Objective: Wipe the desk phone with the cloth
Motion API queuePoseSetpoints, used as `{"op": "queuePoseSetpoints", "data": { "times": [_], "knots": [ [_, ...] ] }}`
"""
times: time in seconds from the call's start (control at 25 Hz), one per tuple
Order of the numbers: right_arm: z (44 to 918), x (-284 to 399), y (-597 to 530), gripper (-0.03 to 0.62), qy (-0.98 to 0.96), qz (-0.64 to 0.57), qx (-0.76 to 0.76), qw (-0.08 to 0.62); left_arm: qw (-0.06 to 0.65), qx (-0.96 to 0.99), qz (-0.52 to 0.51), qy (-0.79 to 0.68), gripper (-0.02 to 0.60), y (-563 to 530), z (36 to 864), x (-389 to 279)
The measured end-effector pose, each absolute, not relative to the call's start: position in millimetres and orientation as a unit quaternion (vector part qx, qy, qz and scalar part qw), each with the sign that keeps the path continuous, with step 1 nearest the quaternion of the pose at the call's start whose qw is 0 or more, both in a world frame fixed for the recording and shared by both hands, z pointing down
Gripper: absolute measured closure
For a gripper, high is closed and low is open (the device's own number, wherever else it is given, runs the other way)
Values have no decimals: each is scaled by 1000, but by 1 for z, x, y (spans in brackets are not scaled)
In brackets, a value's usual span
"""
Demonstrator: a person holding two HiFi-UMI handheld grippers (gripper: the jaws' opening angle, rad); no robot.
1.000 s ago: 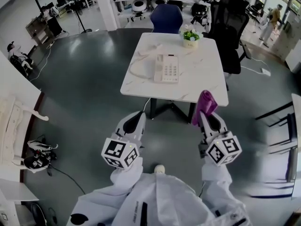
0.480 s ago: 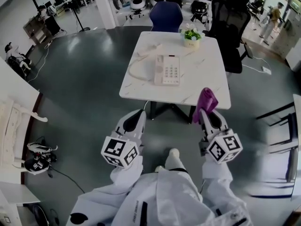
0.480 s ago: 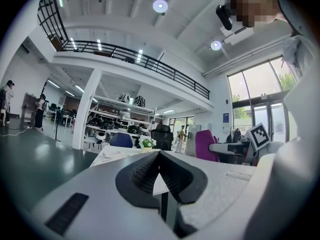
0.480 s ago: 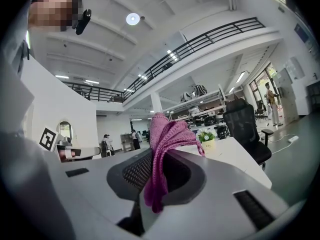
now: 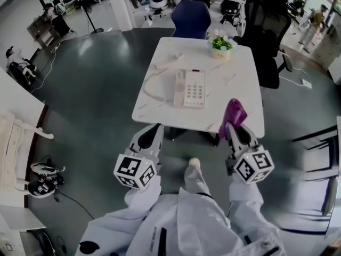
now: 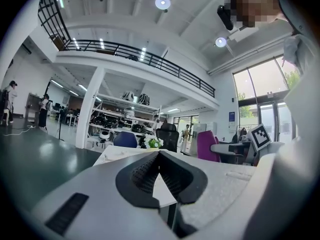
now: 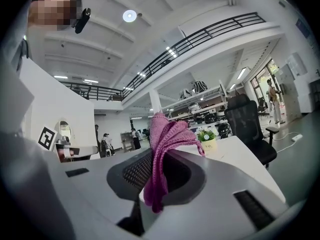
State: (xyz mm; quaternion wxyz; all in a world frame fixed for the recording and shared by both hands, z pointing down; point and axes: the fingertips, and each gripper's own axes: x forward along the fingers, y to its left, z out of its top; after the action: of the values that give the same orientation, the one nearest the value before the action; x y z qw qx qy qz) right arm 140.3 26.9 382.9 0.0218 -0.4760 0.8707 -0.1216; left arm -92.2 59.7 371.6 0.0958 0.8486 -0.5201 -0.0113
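Right gripper (image 5: 235, 128): jaws clamped on purple cloth (image 7: 161, 149); bunched knit, fold standing above tips, tail hanging below
Left gripper (image 5: 154, 133): jaws closed together, nothing held
Both short of table (image 5: 240, 68) near edge, not yet over it
Desk phone (image 5: 189, 88): white, flat at table middle, keypad up; cord (image 5: 149, 87) loops toward left edge
Risks: light phone likely skids under wipe if unbraced; cloth may snag cord or slip from pinch

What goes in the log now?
right gripper: shut on purple knitted cloth | left gripper: shut, empty | white desk phone: untouched on white table
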Motion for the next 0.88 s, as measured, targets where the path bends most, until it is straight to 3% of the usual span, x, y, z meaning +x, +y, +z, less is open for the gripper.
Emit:
{"op": "queuePoseSetpoints", "data": {
  "times": [0.88],
  "knots": [
    [407,149,-142,556,888,-150,-435,4,139,818,-3,-558,583,-84,402,-77]
  ]
}}
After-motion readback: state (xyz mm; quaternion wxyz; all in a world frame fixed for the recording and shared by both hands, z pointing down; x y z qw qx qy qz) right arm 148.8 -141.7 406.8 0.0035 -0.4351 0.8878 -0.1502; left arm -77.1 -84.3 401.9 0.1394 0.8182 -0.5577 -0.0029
